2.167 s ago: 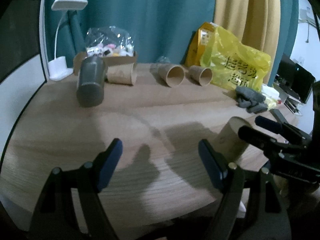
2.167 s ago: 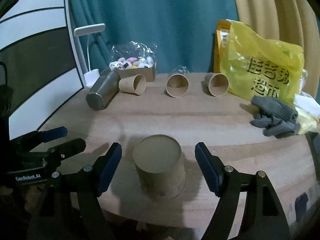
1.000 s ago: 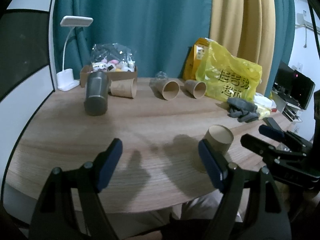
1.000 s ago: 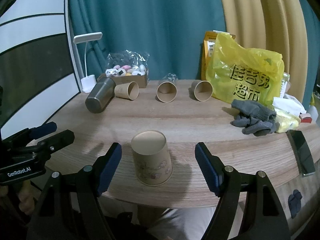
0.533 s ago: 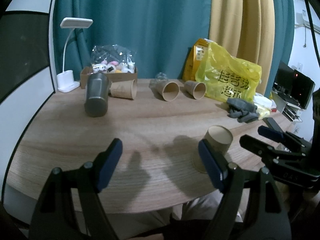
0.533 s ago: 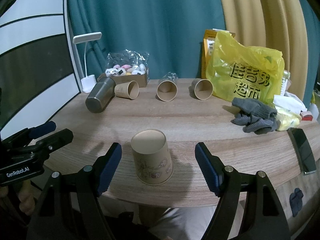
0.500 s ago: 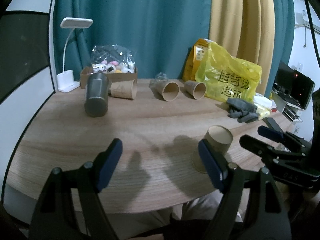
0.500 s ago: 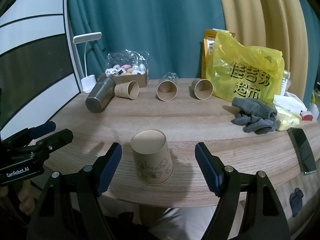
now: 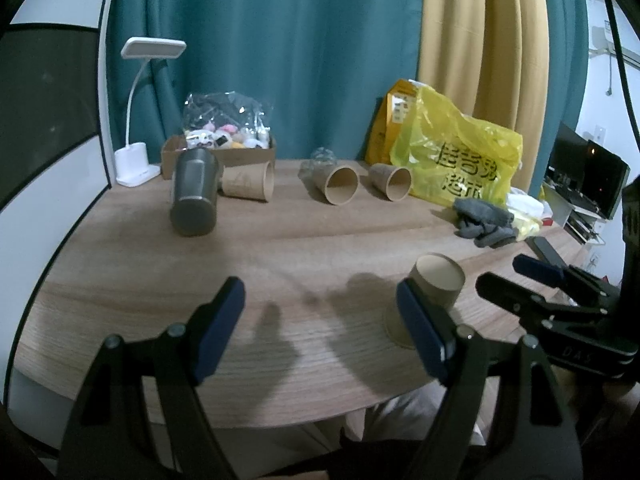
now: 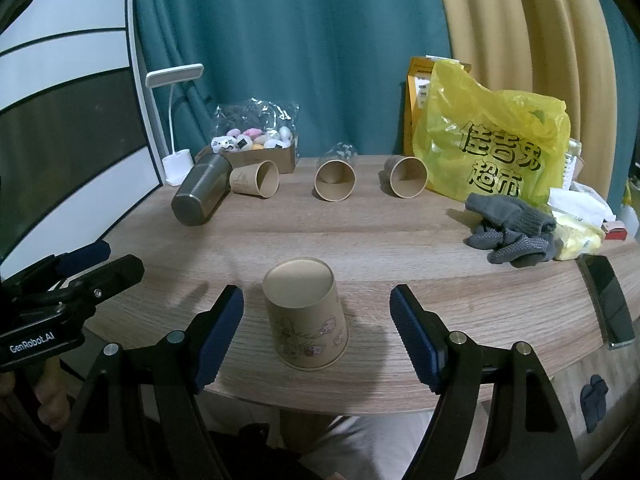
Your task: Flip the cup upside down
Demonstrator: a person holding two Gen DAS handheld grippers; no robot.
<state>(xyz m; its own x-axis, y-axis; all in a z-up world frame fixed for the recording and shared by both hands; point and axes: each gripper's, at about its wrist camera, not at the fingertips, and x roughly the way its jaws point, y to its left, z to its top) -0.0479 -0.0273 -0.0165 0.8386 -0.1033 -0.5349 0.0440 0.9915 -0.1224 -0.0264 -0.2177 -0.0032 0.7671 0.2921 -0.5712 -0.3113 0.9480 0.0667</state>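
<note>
A printed brown paper cup [image 10: 306, 316] stands upside down near the front edge of the wooden table [image 10: 380, 236]. It also shows in the left wrist view [image 9: 434, 288], partly behind a finger. My right gripper [image 10: 318, 334] is open and empty, with its jaws to either side of the cup and apart from it. My left gripper [image 9: 320, 330] is open and empty, to the left of the cup. Three more paper cups [image 10: 335, 180] lie on their sides at the back.
A steel tumbler [image 10: 200, 196] lies on its side at the back left, by a box of small toys [image 10: 256, 148] and a white lamp [image 10: 176, 120]. A yellow bag [image 10: 492, 148], grey gloves [image 10: 508, 228] and a phone [image 10: 608, 296] are at the right.
Both grippers have drawn back from the upside-down cup since 2.2 s ago. In the last second nearly nothing has moved.
</note>
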